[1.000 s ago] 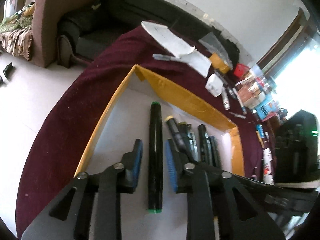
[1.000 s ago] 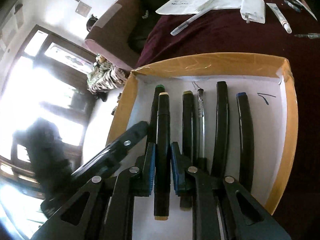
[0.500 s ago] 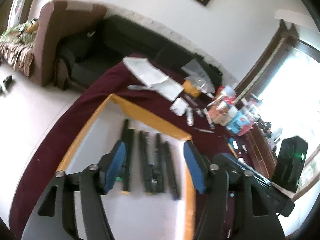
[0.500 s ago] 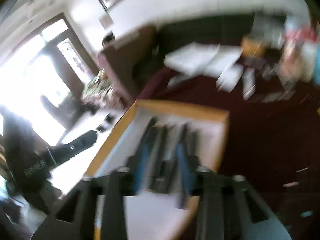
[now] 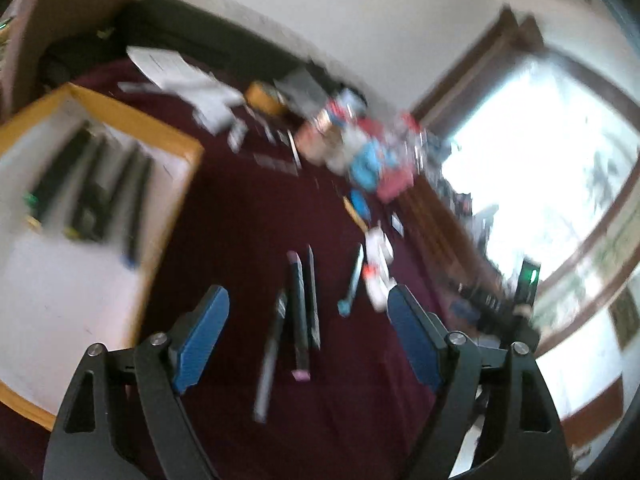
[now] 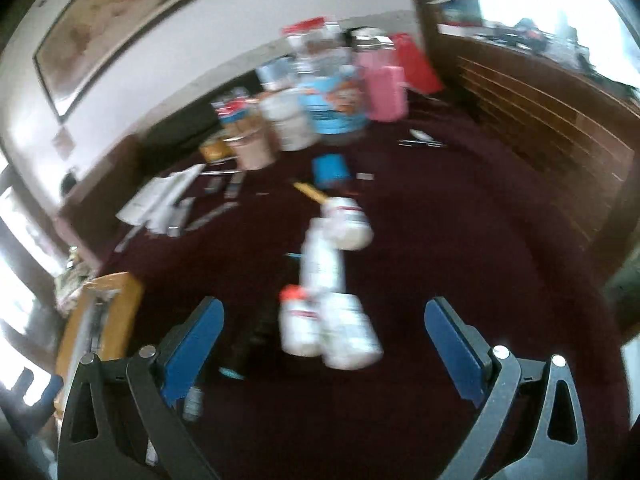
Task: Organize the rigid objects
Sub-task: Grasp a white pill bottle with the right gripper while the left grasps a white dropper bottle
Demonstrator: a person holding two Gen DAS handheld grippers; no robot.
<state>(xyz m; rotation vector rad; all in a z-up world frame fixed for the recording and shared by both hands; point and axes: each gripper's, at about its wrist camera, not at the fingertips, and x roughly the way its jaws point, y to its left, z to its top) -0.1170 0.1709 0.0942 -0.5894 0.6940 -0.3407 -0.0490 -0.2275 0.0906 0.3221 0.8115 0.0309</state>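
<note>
Table cover [image 5: 248,208]: maroon cloth, matt, soft-looking nap; box [image 5: 176,152]: cardboard walls under glossy yellow-brown tape, matt white paper floor; markers [image 5: 300,312]: smooth black plastic with a slight sheen. Left gripper [image 5: 308,336] and right gripper [image 6: 324,344]: matt black plastic arms, bright metal rivets, ribbed blue rubbery pads [image 5: 200,344]; bottles [image 6: 332,328]: glossy white plastic; cabinet [image 6: 540,128]: brown wood, slatted, low sheen.

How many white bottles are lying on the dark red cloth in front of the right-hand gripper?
4, though blur may hide more. Two bottles lie side by side nearest the right gripper: a red-capped one and another. A third lies beyond them, and a fourth farthest.
</note>
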